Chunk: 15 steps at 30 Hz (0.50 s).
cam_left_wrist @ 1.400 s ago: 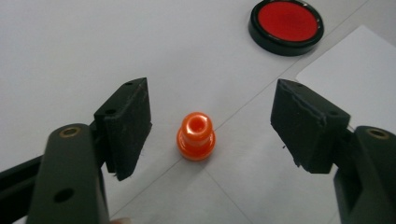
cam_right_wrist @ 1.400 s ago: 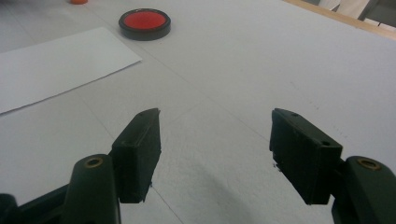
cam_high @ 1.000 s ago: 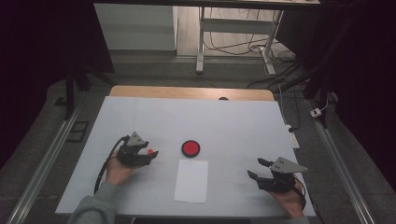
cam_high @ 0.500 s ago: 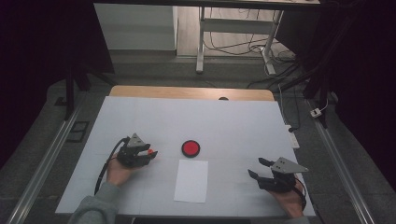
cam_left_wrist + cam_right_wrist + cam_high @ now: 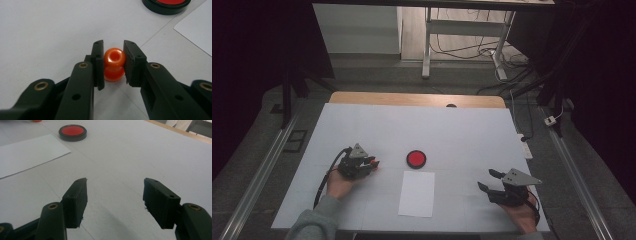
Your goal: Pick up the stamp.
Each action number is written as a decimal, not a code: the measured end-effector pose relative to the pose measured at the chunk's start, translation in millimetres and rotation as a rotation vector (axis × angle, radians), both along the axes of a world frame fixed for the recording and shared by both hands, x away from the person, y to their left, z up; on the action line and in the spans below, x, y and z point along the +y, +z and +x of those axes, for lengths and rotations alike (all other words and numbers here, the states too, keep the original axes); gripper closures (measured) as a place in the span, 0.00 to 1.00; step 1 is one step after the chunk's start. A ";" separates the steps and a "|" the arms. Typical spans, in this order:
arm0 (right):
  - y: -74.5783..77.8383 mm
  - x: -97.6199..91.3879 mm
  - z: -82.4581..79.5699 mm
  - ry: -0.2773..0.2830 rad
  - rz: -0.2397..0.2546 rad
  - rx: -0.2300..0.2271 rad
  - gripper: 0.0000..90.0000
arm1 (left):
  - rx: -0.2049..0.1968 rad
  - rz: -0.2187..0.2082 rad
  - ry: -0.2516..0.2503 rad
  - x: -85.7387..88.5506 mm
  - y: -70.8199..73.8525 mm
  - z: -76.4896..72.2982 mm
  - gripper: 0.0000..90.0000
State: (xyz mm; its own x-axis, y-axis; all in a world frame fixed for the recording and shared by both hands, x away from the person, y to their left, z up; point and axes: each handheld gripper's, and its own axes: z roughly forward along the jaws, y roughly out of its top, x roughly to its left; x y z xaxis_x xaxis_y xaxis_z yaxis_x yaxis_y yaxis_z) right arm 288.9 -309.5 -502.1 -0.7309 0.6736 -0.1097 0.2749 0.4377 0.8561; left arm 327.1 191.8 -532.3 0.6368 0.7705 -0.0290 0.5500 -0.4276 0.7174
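Left claw [image 5: 113, 62] pinching a small orange knob [image 5: 114, 64] on the bench [image 5: 362, 130].

Its jaws have just been closing and now press the knob from both sides, low over the white surface. Just beyond lie a red disc [image 5: 416, 158] and a paper sheet [image 5: 417, 193]. Well apart, the right claw [image 5: 115, 202] gapes wide, holding nothing.

No text, label, brand, number or sign can be read in any of the views. The white sheet of paper [image 5: 417, 193] in the lower middle of the high view looks blank.
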 end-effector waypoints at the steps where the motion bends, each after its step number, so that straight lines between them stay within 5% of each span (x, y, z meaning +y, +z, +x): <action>1: 0.0 0.1 0.0 0.000 0.000 0.000 0.39 | 0.000 0.000 0.000 0.2 0.0 0.1 0.80; 8: -0.4 -0.1 0.3 0.000 -0.002 -0.001 0.40 | -0.013 0.010 0.009 0.1 0.9 -0.7 0.80; 15: -1.1 0.5 0.9 0.001 -0.001 -0.002 0.39 | -0.040 -0.079 0.021 7.8 11.4 -5.9 0.80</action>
